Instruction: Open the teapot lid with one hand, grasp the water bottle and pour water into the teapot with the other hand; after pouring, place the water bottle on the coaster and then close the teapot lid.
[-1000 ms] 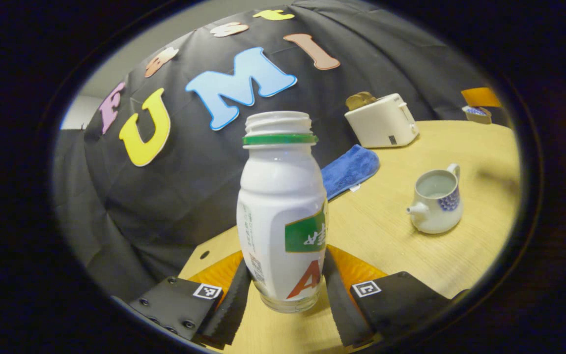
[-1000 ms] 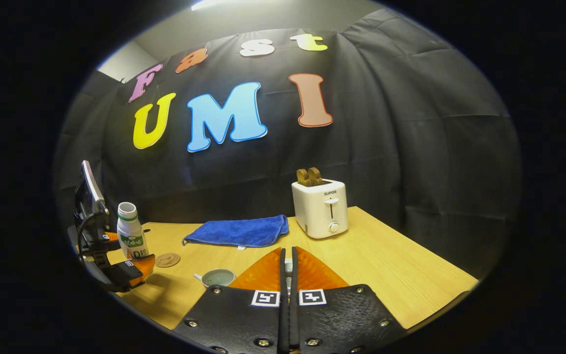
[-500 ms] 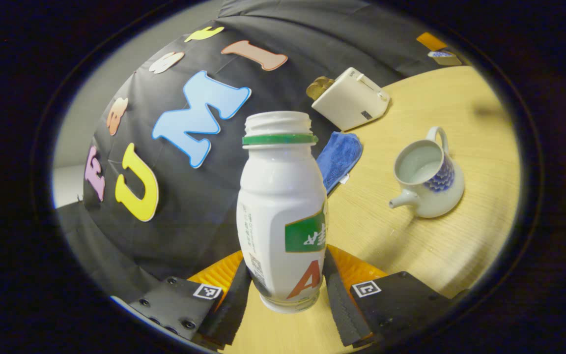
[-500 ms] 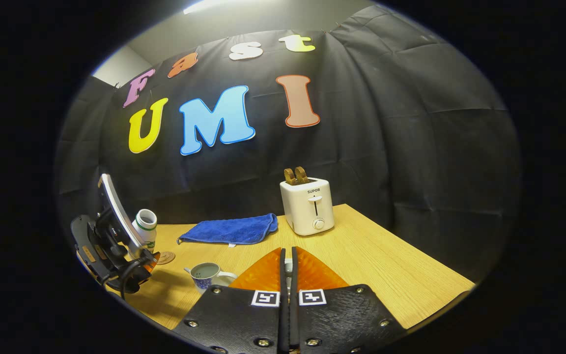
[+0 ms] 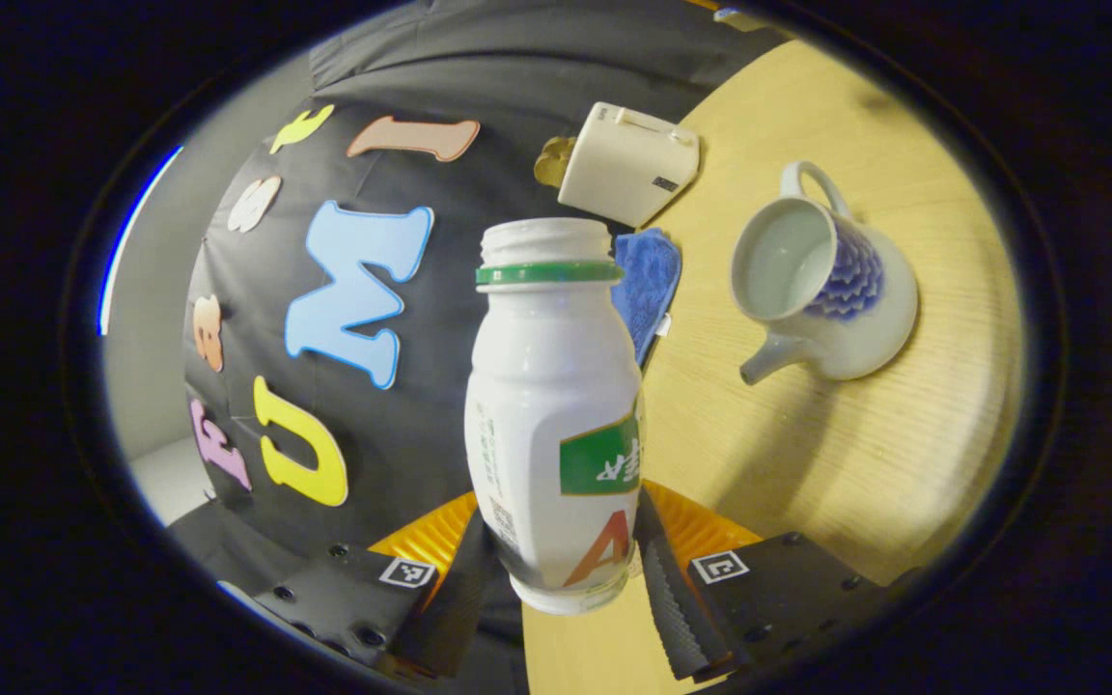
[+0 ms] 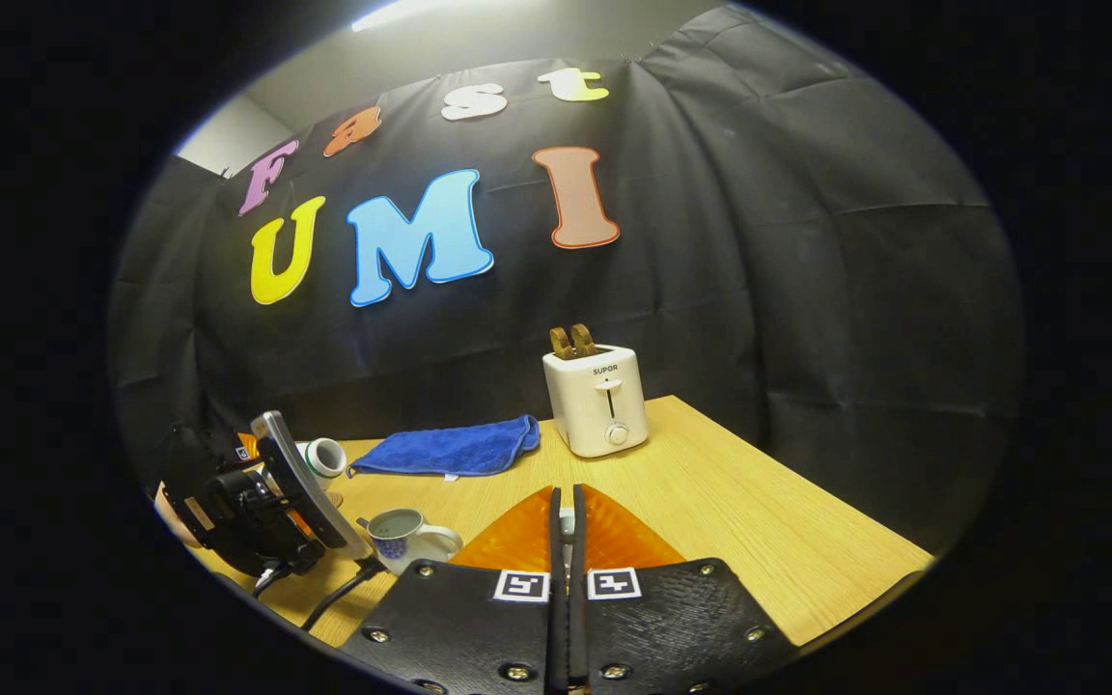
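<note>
The water bottle [image 5: 554, 415] is sitting clamped between the left gripper [image 5: 561, 589]'s two fingers, cap off, a green ring under its open mouth, and it is leaning toward the teapot [image 5: 821, 290]. Its label is showing a green band and a big red "A"; the smaller print is too fine to read. The teapot is standing lidless ahead and to the right of that gripper, on the wooden table [image 5: 903, 454]. The right gripper [image 6: 566, 541] is hovering with its fingers pressed together on something small and pale that I cannot identify. Straight ahead of it, the white toaster [image 6: 597, 401] is showing "SUPOR", with a blue cloth [image 6: 445, 449] to its left.
</note>
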Motion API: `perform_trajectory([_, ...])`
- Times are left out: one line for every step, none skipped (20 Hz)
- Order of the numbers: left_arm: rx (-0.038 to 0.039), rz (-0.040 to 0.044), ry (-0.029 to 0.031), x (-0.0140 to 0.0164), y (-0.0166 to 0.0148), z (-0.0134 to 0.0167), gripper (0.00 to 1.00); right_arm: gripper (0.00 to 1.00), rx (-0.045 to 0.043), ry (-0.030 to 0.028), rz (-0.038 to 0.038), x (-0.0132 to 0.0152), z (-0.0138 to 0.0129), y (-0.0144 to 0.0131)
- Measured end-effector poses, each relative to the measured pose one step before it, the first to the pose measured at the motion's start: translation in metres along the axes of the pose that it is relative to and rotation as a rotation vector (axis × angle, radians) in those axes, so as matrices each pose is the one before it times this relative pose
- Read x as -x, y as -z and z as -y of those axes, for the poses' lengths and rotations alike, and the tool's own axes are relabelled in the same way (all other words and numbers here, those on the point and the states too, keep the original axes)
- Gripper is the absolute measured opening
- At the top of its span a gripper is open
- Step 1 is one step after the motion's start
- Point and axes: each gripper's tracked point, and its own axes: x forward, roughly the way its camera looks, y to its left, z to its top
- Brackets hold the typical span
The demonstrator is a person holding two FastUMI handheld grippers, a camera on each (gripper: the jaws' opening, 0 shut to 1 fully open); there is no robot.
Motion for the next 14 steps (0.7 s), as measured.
perform_trajectory([-0.01842, 0.00220, -0.00529, 0.00167, -0.00130, 0.00074, 0.87, 0.00, -0.00127, 0.00114, -0.00086, 0.00058, 0.00109, -0.00009])
perform_trajectory([-0.01771, 0.00198, -0.00502, 0.00073, -0.00090, 0.00076, 0.87, 0.00, -0.00124, 0.00060, -0.00111, -0.00039, 0.00117, 0.00212])
perform_trajectory([-0.01967, 0.00279, -0.00602, -0.00017, 0.00017, -0.00061, 0.87, 0.00, -0.00052, 0.00061, -0.00178, -0.00025, 0.00110, 0.00087])
perform_trajectory([-0.02147, 0.00171, -0.00750, 0.00017, -0.00142, 0.00016, 0.87, 0.00, -0.00114, 0.00096, -0.00233, 0.00038, 0.00101, 0.00053])
perform_trajectory([-0.02125, 0.00287, -0.00613, 0.00055, -0.00115, 0.00014, 0.84, 0.00, -0.00245, 0.00013, -0.00221, -0.00044, 0.00070, 0.00096])
perform_trajectory([-0.01758, 0.00349, -0.00523, 0.00001, -0.00234, 0.00071, 0.82, 0.00, -0.00288, -0.00073, -0.00155, -0.00025, 0.00135, 0.00094])
perform_trajectory([-0.01538, 0.00345, -0.00445, 0.00070, -0.00002, -0.00079, 0.87, 0.00, -0.00206, 0.00107, -0.00078, -0.00013, 0.00105, 0.00016])
perform_trajectory([-0.01535, 0.00320, -0.00352, 0.00069, -0.00178, 0.00022, 0.81, 0.00, -0.00082, 0.00128, -0.00069, 0.00034, 0.00102, 0.00090])
perform_trajectory([-0.01454, 0.00501, -0.00386, 0.00096, -0.00157, -0.00098, 0.81, 0.00, -0.00009, 0.00106, -0.00086, 0.00005, 0.00091, 0.00003])
perform_trajectory([-0.01355, 0.00474, -0.00346, 0.00037, -0.00068, 0.00038, 0.81, 0.00, -0.00065, 0.00151, -0.00096, -0.00023, 0.00102, 0.00114])
perform_trajectory([-0.01083, 0.00403, -0.00224, 0.00056, -0.00109, -0.00059, 0.81, 0.00, -0.00107, 0.00043, -0.00056, -0.00042, 0.00083, 0.00029])
perform_trajectory([-0.00732, 0.00196, -0.00062, 0.00014, -0.00036, 0.00049, 0.81, 0.00, -0.00119, 0.00044, -0.00083, 0.00004, 0.00106, 0.00091])
perform_trajectory([-0.00620, 0.00086, -0.00188, -0.00004, 0.00034, -0.00154, 0.81, 0.00, -0.00083, 0.00087, -0.00156, -0.00021, 0.00109, -0.00034])
perform_trajectory([-0.00633, 0.00121, -0.00153, -0.00013, -0.00074, -0.00045, 0.81, 0.00, -0.00058, -0.00010, -0.00313, -0.00023, 0.00015, 0.00179])
